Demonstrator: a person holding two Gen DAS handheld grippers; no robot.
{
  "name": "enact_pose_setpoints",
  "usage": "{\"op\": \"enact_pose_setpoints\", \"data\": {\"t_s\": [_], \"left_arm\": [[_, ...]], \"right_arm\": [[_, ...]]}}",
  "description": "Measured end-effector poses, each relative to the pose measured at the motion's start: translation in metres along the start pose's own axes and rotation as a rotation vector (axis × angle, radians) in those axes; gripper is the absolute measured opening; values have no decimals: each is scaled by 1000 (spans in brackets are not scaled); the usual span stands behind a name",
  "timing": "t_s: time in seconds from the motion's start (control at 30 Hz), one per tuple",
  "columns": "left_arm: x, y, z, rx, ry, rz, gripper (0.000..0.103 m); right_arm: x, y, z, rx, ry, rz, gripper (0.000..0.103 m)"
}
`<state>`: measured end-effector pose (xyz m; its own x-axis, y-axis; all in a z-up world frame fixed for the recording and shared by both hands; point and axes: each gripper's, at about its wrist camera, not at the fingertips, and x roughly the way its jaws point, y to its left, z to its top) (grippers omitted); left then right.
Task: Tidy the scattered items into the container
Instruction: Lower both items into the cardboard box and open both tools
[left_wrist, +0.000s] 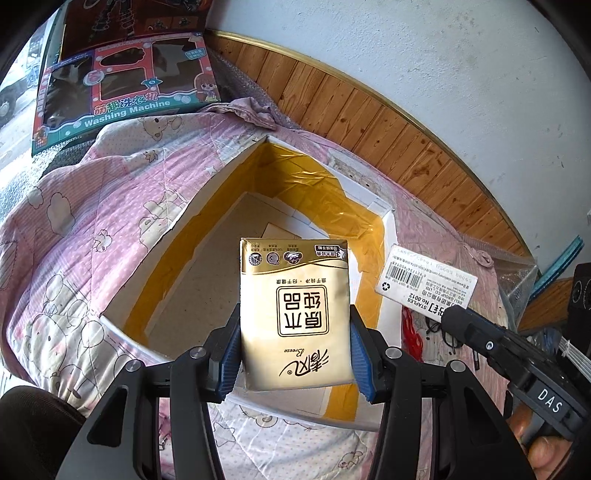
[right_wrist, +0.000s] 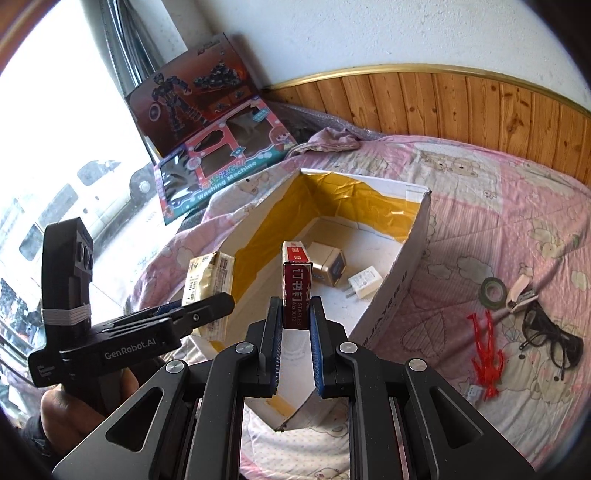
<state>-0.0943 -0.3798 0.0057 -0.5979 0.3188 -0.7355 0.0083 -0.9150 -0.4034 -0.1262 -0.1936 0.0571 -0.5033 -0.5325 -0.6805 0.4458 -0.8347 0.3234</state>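
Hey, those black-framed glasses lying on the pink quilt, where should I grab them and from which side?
Grip the black-framed glasses at the bridge between the lenses, coming straight down from above. They lie flat on the pink quilt with thin temples splayed, so the bridge looks the firmest narrow part.

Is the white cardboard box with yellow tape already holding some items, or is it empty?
Not empty. The right wrist view shows a small gold cube-shaped box and a white plug charger on the white cardboard box's floor.

"STAPLES No.0012" marks the staple box (right_wrist: 296, 295), "Washing Machine" the toy box (left_wrist: 122, 88), "Breeze" the tissue pack (left_wrist: 294, 314).
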Motion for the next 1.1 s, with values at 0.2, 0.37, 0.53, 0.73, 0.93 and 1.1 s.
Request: {"op": "enact_pose_setpoints", "data": {"t_s": [0.2,0.37,0.53,0.73,0.93,1.1], "left_arm": [[18,7,8,1,31,6,52],[30,9,13,7,57,16,52],[43,14,20,11,80,32,52],[64,22,27,10,113,51,53],[71,28,24,4,135,66,55],[64,28,21,1,120,76,55]], "right_arm": [[28,1,27,-42,27,-32,15],[56,1,48,-76,67,-65,15],[88,-3,67,-95,113,-106,15],[130,-18,88,-86,138,-144,19],[133,-35,86,-32,131,-120,37],[104,-40,70,0,104,-48,37]]}}
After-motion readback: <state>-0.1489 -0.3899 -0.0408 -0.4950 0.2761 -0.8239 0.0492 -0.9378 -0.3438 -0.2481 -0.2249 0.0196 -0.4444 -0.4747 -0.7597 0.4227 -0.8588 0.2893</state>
